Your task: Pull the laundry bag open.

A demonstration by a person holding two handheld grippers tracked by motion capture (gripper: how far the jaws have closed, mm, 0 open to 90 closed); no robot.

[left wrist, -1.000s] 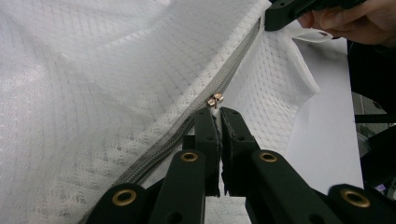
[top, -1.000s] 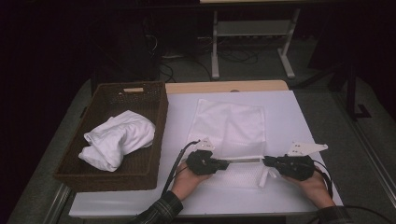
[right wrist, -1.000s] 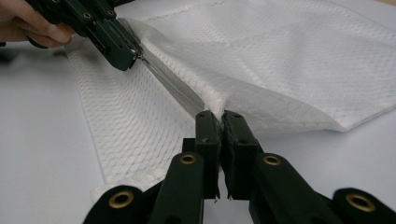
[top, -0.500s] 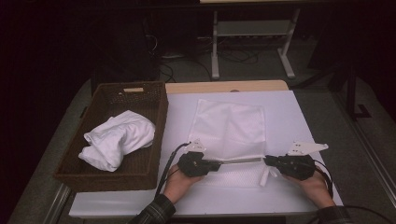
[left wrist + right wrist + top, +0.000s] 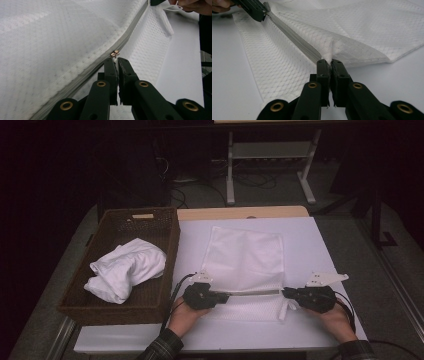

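A white mesh bag [image 5: 243,265] lies flat on the table [image 5: 330,245], stretched between the left tongs [image 5: 117,59], pinching its zipper pull [image 5: 115,53], and the right tongs [image 5: 330,60], clamping its corner.

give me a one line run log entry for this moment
left gripper: shut on zipper pull | right gripper: shut on mesh bag end | zipper: taut between

White mesh-cloth laundry bag [image 5: 245,262] with grey fabric zipper [image 5: 297,41], small shiny metal zipper pull [image 5: 115,53], matt black plastic jaws, dark woven wicker basket [image 5: 165,250], smooth white table [image 5: 310,245]
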